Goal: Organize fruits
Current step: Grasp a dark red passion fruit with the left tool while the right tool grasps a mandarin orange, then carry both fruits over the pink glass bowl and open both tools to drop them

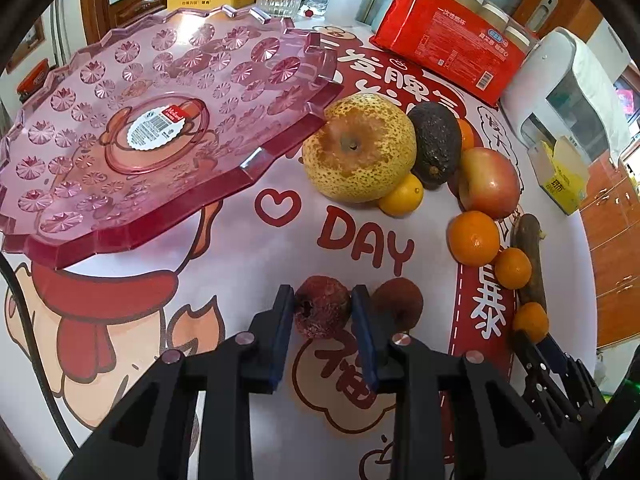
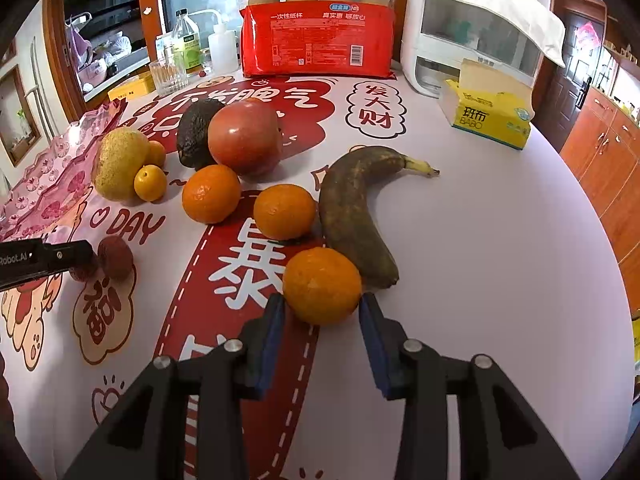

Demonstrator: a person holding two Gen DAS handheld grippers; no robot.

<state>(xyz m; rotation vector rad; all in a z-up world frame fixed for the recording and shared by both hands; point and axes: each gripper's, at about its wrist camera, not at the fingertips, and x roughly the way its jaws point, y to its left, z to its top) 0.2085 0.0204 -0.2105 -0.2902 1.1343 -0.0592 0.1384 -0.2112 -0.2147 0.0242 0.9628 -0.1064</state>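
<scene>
My left gripper is shut on a dark red lychee lying on the printed tablecloth, with a pad against each side. A second lychee sits just right of it. The pink plastic fruit plate stands beyond, at the left. My right gripper is open, its tips at the near flanks of a small orange that rests on the cloth against a browned banana. Two more oranges, an apple, an avocado and a speckled pear lie farther back.
A red pack of paper cups, a white appliance, a yellow tissue box, a glass and bottles line the back of the table. Wooden cabinets stand beyond the right edge.
</scene>
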